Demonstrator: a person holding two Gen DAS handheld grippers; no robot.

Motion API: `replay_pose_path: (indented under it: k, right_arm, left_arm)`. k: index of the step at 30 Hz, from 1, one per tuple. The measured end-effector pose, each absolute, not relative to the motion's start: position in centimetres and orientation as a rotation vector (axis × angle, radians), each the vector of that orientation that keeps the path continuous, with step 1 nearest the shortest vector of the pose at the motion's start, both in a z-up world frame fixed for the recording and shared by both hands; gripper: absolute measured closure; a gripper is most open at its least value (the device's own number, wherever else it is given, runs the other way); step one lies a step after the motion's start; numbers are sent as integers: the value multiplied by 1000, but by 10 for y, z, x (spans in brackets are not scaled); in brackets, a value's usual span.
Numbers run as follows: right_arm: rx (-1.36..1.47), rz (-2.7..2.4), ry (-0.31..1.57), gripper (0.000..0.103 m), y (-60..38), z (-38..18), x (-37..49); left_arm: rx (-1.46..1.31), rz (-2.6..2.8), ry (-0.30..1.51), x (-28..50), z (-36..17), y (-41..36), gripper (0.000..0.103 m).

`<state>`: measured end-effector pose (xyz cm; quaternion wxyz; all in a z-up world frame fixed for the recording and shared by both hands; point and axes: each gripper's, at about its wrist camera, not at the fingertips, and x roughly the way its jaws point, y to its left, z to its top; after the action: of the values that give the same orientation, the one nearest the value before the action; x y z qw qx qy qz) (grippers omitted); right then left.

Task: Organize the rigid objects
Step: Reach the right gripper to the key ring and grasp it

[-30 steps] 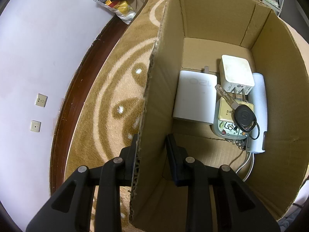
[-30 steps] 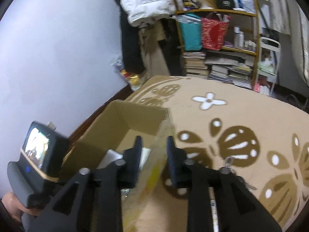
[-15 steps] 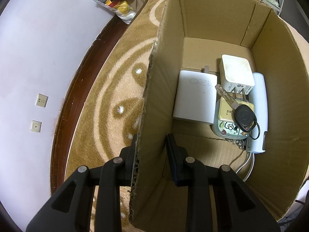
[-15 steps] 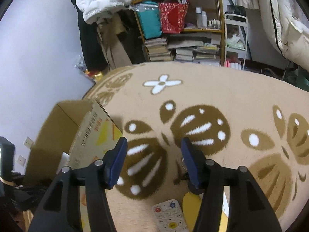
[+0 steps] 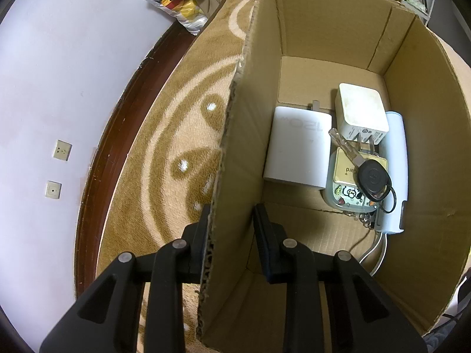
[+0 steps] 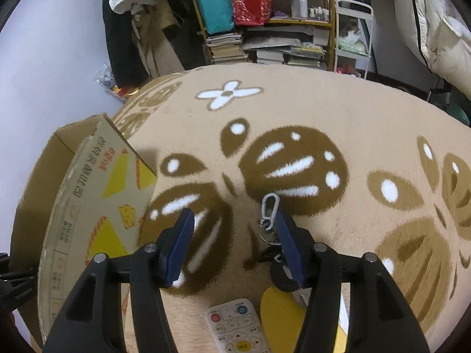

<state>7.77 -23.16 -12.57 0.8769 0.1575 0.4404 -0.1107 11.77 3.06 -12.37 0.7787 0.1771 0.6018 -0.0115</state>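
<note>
My left gripper [image 5: 231, 223] is clamped on the near wall of the cardboard box [image 5: 329, 26], one finger outside on the rug side, one inside. Down in the box, toward two o'clock from my fingers, a flat white adapter [image 5: 297, 150] lies beside a square white charger [image 5: 361, 112] with its prongs pointing back at me; a black car key [image 5: 371, 176] rests on top of a small gold-faced case [image 5: 347, 176], and a long white cylinder [image 5: 396, 164] runs along the right wall, with white cable [image 5: 374, 250] trailing at four o'clock. My right gripper [image 6: 232, 244] hangs spread wide and empty over the patterned rug [image 6: 338, 111]. A silver carabiner keychain [image 6: 269, 209] sits at twelve o'clock, just inside my right finger. The box shows at nine o'clock in this view, printed side out. A white remote [image 6: 235, 328] and something yellow [image 6: 279, 317] lie at six o'clock.
</note>
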Motion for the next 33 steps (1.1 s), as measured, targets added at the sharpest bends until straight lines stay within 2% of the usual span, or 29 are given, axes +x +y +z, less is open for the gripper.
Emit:
replay_pose_path:
  k: [28, 31, 33]
  right_arm:
    - [472, -240, 1006, 40, -268, -164, 81]
    - [470, -250, 1011, 43, -267, -164, 81]
    - [438, -272, 1022, 55, -265, -164, 81]
  left_arm:
    - [396, -22, 1302, 115, -125, 29, 76]
    - [397, -22, 1303, 115, -125, 29, 76]
    - [400, -22, 1303, 115, -124, 29, 76]
